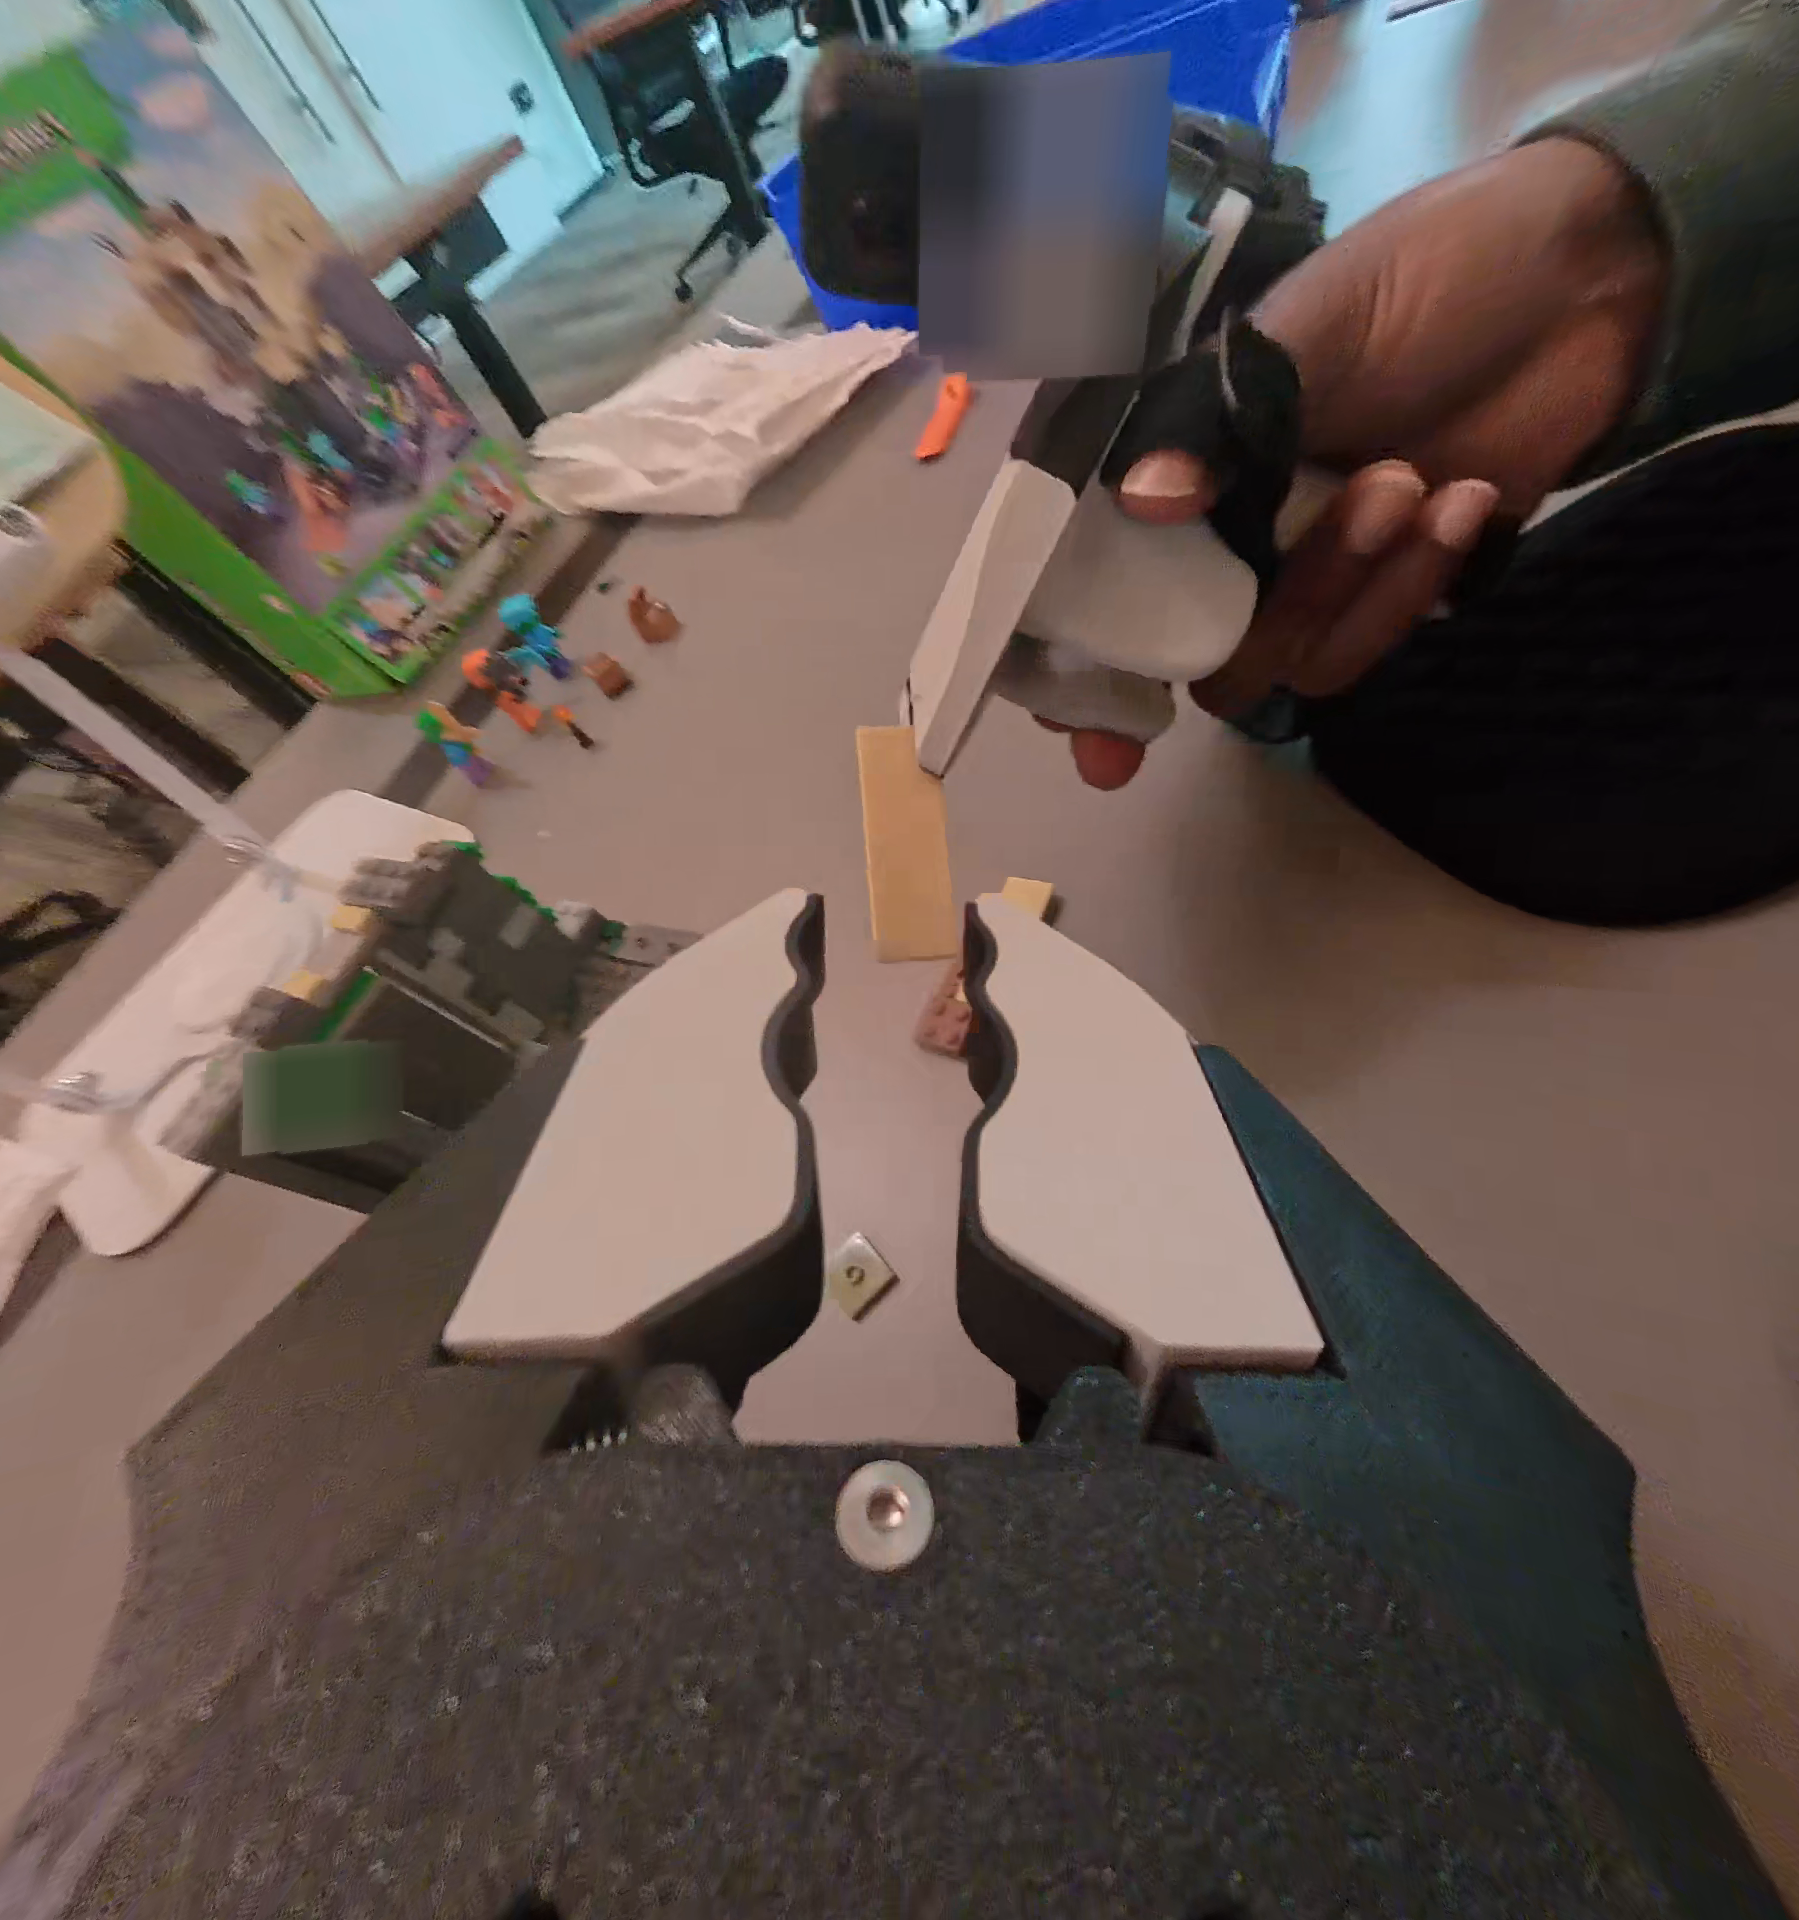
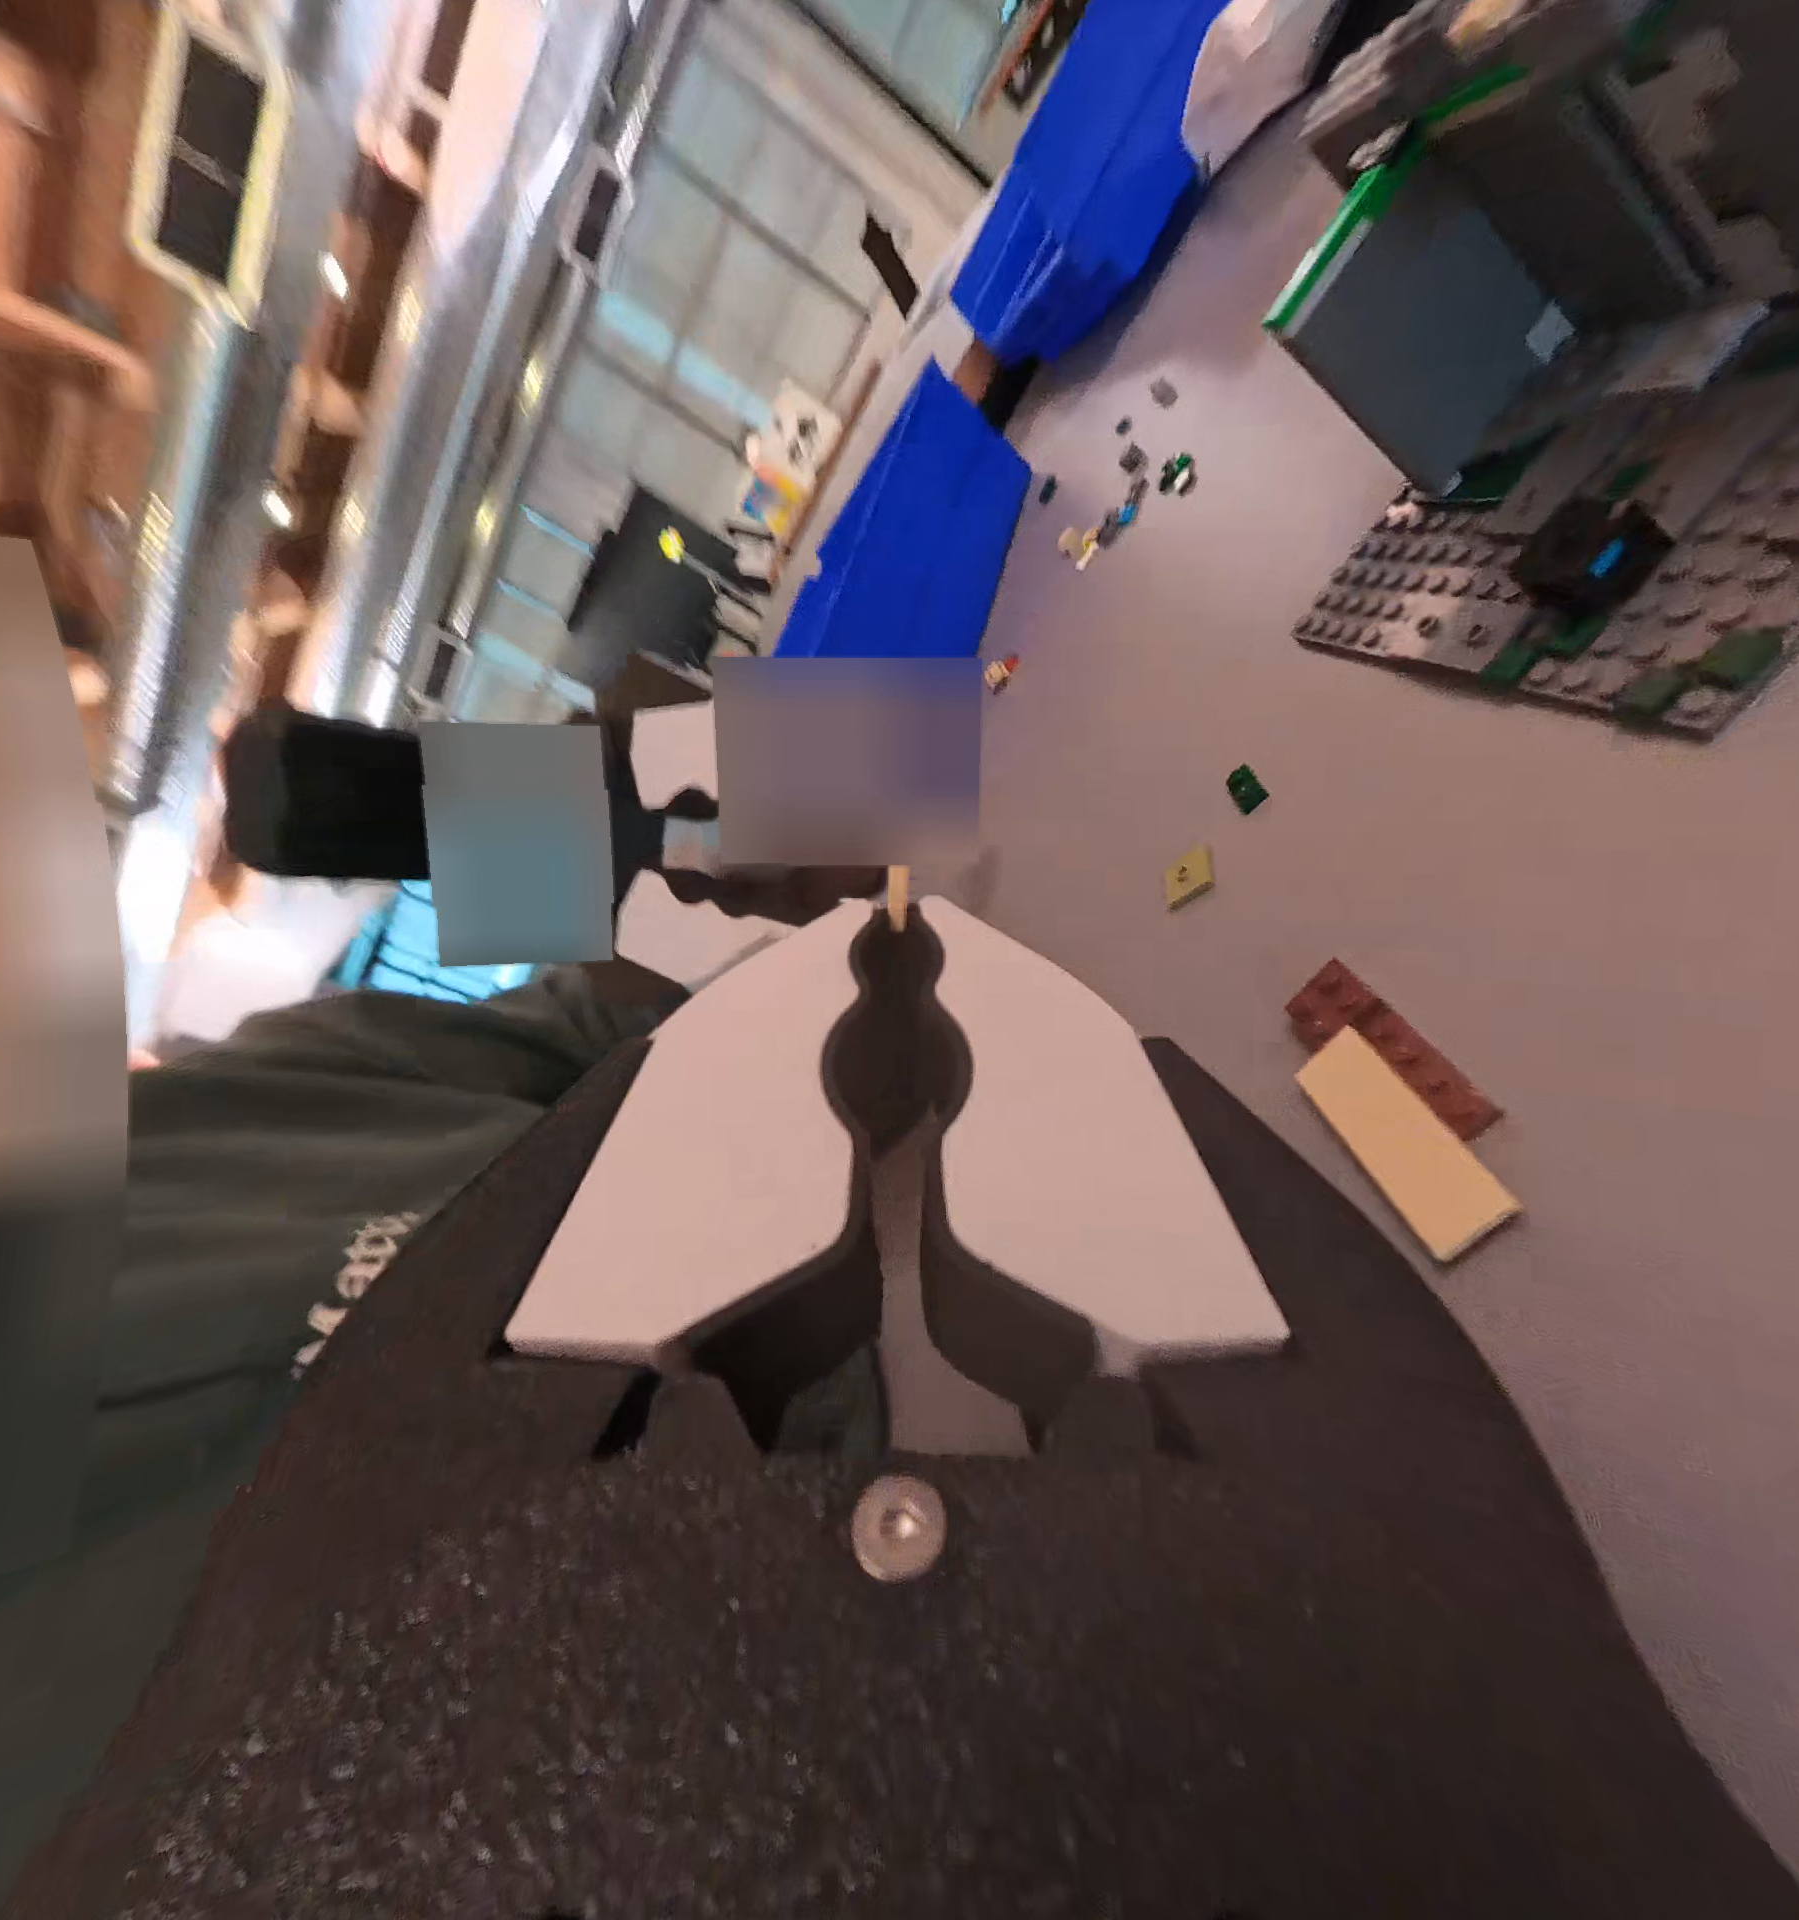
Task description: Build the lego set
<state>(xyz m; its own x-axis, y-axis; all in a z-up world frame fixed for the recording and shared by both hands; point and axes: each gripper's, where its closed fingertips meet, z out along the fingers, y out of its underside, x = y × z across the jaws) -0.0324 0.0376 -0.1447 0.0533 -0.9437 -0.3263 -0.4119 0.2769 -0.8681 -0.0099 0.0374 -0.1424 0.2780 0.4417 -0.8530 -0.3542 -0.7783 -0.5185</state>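
Note:
My right gripper [image 2: 900,914] is shut on one end of a long tan plate [image 2: 899,889], seen edge-on in its own view. In the left wrist view the right gripper [image 1: 931,764] holds this tan plate [image 1: 905,842] in the air, its free end pointing toward me. My left gripper [image 1: 895,930] is open, and the plate's free end sits in the gap between its fingertips without visible contact. A second tan plate [image 2: 1404,1143] lies against a reddish-brown plate [image 2: 1394,1049] on the grey table. The dark grey Lego build [image 1: 459,956] on its studded baseplate [image 2: 1414,613] stands to my left.
A small tan tile [image 1: 859,1276] lies under my left gripper, and a dark green piece [image 2: 1246,788] lies farther off. Minifigures [image 1: 521,665], brown bits [image 1: 654,615], an orange tool [image 1: 942,416], white bags [image 1: 718,426] and the set's box [image 1: 251,416] are beyond. Blue bins [image 2: 916,540] line the table edge.

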